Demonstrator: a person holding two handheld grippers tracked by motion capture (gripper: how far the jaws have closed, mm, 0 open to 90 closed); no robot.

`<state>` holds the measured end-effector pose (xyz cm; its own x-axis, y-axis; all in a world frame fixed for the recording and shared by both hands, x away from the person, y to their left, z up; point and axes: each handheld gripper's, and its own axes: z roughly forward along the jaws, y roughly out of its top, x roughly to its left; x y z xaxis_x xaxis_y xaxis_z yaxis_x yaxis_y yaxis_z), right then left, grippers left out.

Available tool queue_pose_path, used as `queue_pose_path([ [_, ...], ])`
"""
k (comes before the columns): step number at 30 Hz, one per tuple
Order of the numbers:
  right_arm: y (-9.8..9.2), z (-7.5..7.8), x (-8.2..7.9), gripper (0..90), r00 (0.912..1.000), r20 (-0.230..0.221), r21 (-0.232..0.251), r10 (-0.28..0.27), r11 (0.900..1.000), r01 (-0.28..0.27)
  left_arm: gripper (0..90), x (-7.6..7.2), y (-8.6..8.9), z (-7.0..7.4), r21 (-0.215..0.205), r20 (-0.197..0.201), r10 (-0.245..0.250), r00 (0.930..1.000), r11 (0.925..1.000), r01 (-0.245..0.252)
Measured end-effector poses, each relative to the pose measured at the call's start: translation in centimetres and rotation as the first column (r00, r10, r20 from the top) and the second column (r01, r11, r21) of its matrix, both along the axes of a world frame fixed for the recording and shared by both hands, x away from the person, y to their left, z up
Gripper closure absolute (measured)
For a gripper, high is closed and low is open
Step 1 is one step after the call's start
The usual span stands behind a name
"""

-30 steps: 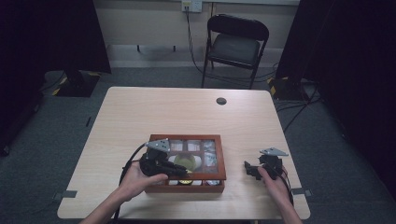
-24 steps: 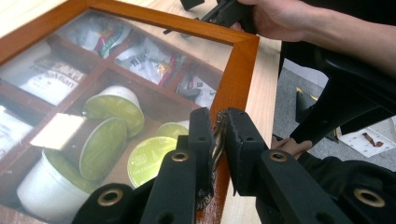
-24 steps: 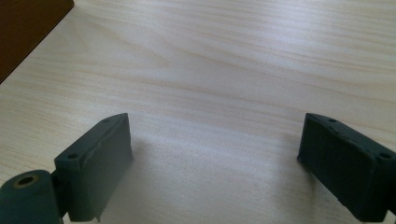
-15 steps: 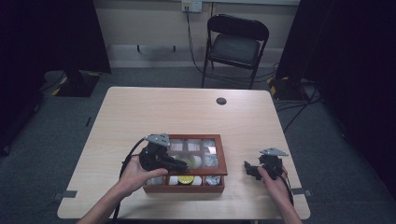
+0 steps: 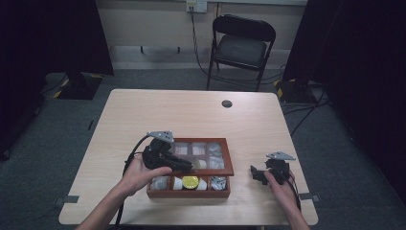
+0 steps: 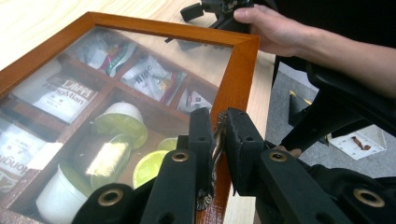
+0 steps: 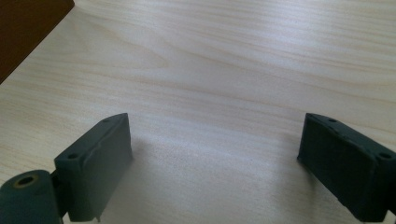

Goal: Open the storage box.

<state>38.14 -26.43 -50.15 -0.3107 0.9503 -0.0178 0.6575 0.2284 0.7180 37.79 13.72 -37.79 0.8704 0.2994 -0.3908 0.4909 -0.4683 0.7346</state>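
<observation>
A brown wooden box (image 5: 187,193) with a glass-paned lid (image 5: 203,155) lies near the table's front edge. The lid is tilted up from its front, and the front row of sachets and small round pods (image 5: 190,182) shows under it. My left gripper (image 5: 184,165) is shut on the small metal clasp (image 6: 215,140) on the lid's front frame (image 6: 239,70); its pads (image 6: 201,128) pinch that clasp. Through the glass I see sachets (image 6: 152,77) and green-topped pods (image 6: 119,123). My right gripper (image 5: 256,173) rests on the table to the right of the box, open (image 7: 215,154) over bare wood.
The light wooden table (image 5: 191,115) has free room behind and beside the box. A small dark disc (image 5: 227,103) lies near the far edge. A folding chair (image 5: 242,45) stands beyond the table. A corner of the box (image 7: 28,23) shows at the right gripper view's top left.
My left gripper has risen and drawn back with the clasp, and the lid has swung up from nearly closed, uncovering the front row. The right gripper has stayed in place.
</observation>
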Motion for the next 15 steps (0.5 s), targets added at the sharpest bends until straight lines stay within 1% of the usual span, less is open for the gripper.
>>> queue_pose_path([
  [1, 0.0, 0.0, 0.0, 8.8, 1.0000, 0.000, 0.000, 0.000, 1.000, 0.000, 81.2, 0.1, 0.1, 0.2, -0.007, -0.003, 0.007, 1.0000, 0.9999, -0.007],
  [6, 0.0, 0.0, 0.0, 8.8, 1.0000, 0.000, 0.000, 0.000, 1.000, 0.000, 81.2, 0.4, 0.0, 0.6, -0.003, -0.006, 0.007, 1.0000, 1.0000, -0.007],
  [8, 0.0, 0.0, 0.0, 8.8, 1.0000, 0.000, 0.000, 0.000, 1.000, 0.000, 81.2, 0.4, 0.0, 0.9, 0.005, -0.006, 0.013, 0.9999, 0.9999, -0.013],
  [12, 0.0, 0.0, 0.0, 8.8, 1.0000, 0.000, 0.000, 0.000, 1.000, 0.000, 81.1, 0.7, 0.0, 1.3, 0.003, -0.010, 0.019, 0.9998, 0.9998, -0.019],
  [14, 0.0, 0.0, 0.0, 8.8, 1.0000, 0.000, 0.000, 0.000, 1.000, 0.000, 81.1, 0.9, 0.1, 1.6, -0.002, -0.017, 0.033, 0.9993, 0.9994, -0.033],
  [15, 0.0, 0.0, 0.0, 8.8, 1.0000, 0.000, 0.000, 0.000, 1.000, 0.000, 81.0, 1.0, 0.2, 1.7, -0.008, -0.030, 0.041, 0.9987, 0.9991, -0.041],
])
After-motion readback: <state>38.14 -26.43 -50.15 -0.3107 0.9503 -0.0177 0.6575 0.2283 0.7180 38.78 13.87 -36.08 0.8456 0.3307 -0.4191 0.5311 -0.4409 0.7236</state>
